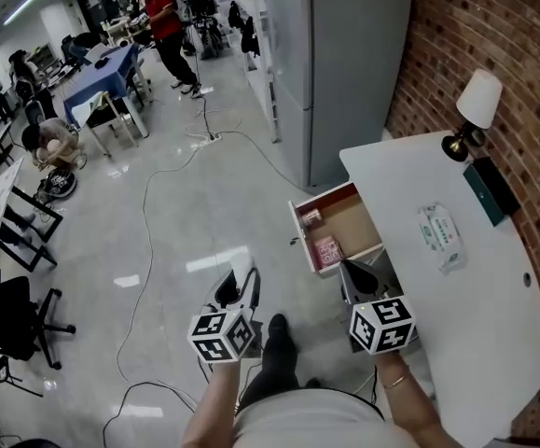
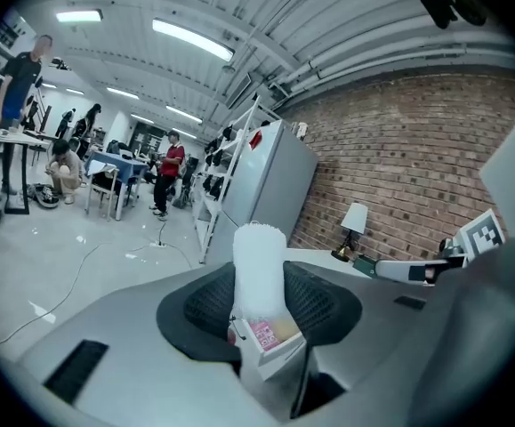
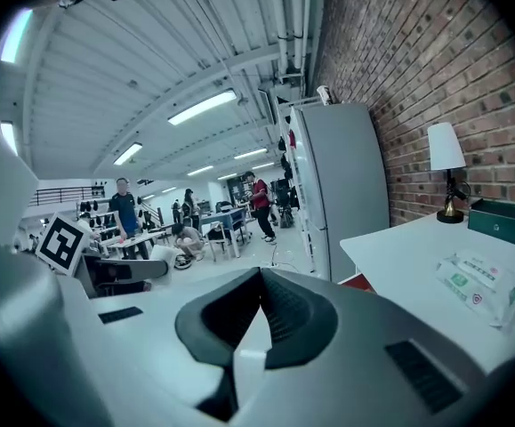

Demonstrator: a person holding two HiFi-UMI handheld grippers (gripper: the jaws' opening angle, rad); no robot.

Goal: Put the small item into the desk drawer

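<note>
The desk drawer (image 1: 355,220) stands pulled out from the white desk (image 1: 479,306), with a pink packet (image 1: 327,250) lying inside. My left gripper (image 1: 237,286) hangs over the floor to the drawer's left. In the left gripper view it (image 2: 259,308) is shut on a white, fuzzy-looking upright cylinder (image 2: 259,269), and the drawer (image 2: 279,350) shows below it. My right gripper (image 1: 358,273) sits at the drawer's near end; in the right gripper view its jaws (image 3: 259,276) meet at the tips with nothing between them.
On the desk are a lamp (image 1: 475,110), a green box (image 1: 491,191) and a tissue pack (image 1: 440,234). A grey cabinet (image 1: 344,63) stands beyond the desk. Cables (image 1: 148,250) trail over the floor. People and furniture fill the far left.
</note>
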